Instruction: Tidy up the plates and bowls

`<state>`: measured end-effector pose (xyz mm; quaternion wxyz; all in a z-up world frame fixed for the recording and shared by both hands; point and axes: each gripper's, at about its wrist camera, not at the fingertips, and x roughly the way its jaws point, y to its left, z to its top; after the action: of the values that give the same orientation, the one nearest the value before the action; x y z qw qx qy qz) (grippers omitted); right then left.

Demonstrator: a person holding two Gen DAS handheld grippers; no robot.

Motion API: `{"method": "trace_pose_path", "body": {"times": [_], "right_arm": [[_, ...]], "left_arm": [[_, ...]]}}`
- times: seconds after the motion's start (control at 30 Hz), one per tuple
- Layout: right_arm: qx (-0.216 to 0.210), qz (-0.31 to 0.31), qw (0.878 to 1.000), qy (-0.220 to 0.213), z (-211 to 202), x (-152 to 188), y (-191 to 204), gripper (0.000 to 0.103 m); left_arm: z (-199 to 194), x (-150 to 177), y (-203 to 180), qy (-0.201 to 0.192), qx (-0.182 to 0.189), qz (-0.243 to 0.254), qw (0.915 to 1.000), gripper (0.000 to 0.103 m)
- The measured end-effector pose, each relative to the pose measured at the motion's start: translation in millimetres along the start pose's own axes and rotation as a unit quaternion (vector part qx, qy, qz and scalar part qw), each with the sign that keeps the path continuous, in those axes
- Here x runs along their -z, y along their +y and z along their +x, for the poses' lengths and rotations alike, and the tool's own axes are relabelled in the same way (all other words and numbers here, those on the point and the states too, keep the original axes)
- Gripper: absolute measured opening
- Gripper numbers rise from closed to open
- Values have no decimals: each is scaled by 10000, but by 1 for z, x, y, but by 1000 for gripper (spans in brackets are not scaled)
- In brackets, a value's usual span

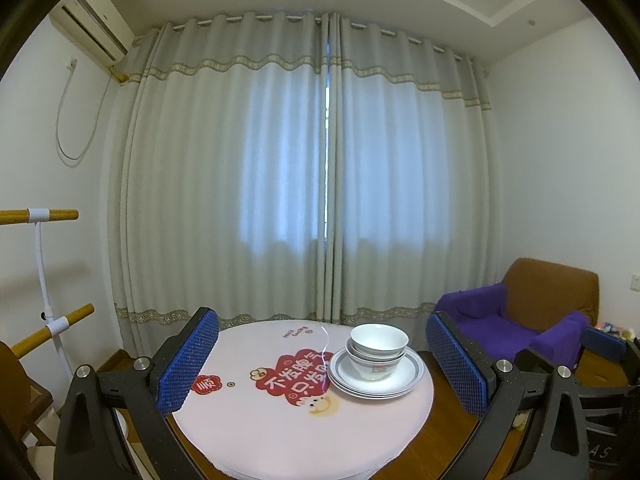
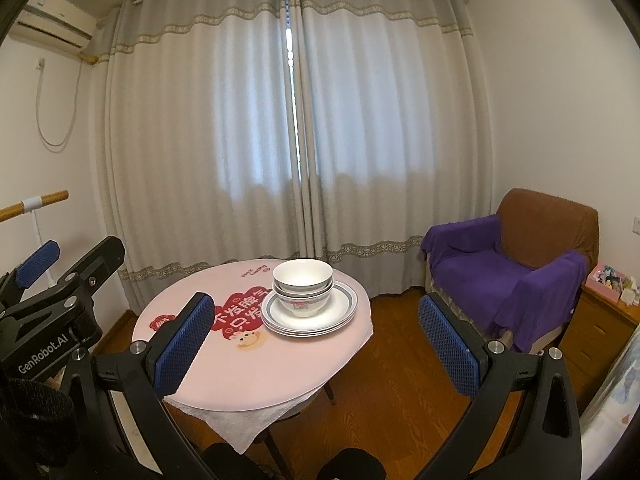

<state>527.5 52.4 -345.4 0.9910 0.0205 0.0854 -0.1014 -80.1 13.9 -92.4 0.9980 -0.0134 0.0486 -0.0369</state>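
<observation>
The bowls (image 2: pixel 303 286) sat nested on the stacked plates (image 2: pixel 310 312) on the round table (image 2: pixel 256 368); both the left gripper (image 1: pixel 324 368) and right gripper (image 2: pixel 316 352) hung spread, empty; a careless nudge could topple the stack.

"GenRobot.AI" printed in white on the black body of the left gripper (image 2: pixel 38 268), at the left edge of the right wrist view. Red Chinese characters, partly hidden by plates, printed on the pink tablecloth (image 2: pixel 256 364); small script near its far edge, too small to read.
</observation>
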Motion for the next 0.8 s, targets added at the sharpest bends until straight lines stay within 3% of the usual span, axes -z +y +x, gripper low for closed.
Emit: {"method": "trace_pose_path", "body": {"times": [0.8], "right_arm": [[22, 42, 10000, 62, 3, 3, -4, 103]], "left_arm": [[14, 11, -4, -80, 12, 39, 10000, 102]]}}
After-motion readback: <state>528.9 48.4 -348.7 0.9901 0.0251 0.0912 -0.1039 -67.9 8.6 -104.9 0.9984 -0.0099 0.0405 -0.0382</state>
